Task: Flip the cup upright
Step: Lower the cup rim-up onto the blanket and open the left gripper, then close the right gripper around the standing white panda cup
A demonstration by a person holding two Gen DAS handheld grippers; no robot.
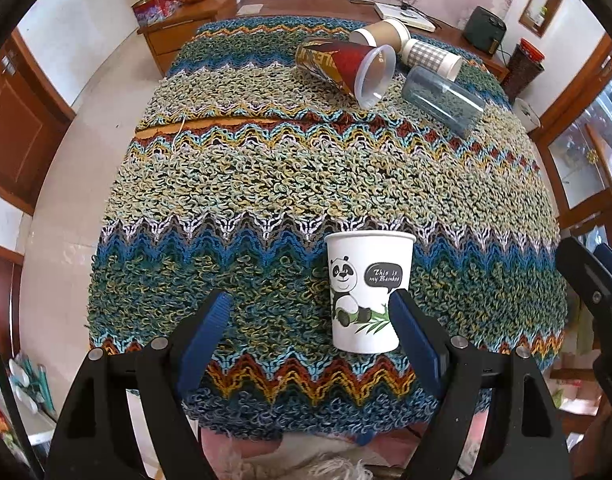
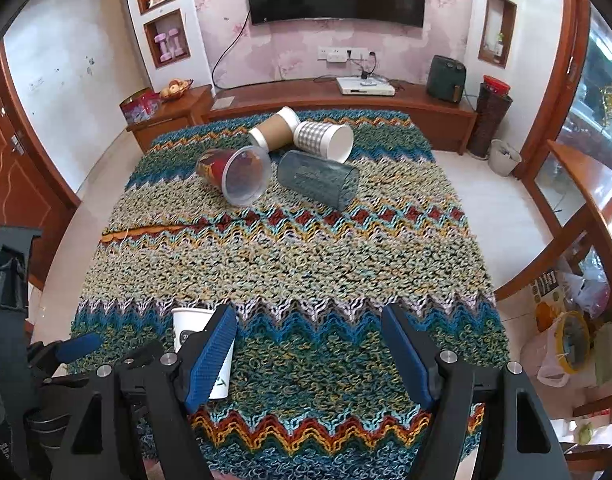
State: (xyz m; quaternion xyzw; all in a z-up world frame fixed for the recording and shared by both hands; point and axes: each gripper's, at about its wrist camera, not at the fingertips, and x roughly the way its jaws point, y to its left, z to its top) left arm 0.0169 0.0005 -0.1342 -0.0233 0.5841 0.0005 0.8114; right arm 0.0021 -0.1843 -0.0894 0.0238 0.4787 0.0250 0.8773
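Worktop (image 2: 446, 248) fills both views, and a knitted zigzag blanket (image 1: 265, 184) in blue, green, yellow and red covers it. At its far end a pile of four cups lies tipped over.

The red plastic cup (image 2: 229, 174) is on its side with its wide clear mouth turned toward the camera. Nothing shows inside it. Just beside it lies a see-through blue-grey tumbler (image 2: 318, 179), and you can see the blanket right through it. Behind these two lie a brown paper cup (image 2: 274, 130) with white ends and a grey checked paper cup (image 2: 324, 141). The checked cup's mouth shows a bare white inside. The brown cup and the checked cup touch each other.

Well apart from the pile, near the front edge, the white panda cup (image 1: 366, 288) stands upright on its base with its mouth up. Its inside cannot be seen from here.

The left hand-held gripper (image 1: 310, 308) is spread wide and grips nothing. The panda cup stands between its blue pads, close against the right pad (image 1: 410, 328).

The right hand-held gripper (image 2: 310, 320) is also spread wide with nothing in it. The panda cup sits behind its left pad (image 2: 211, 356).
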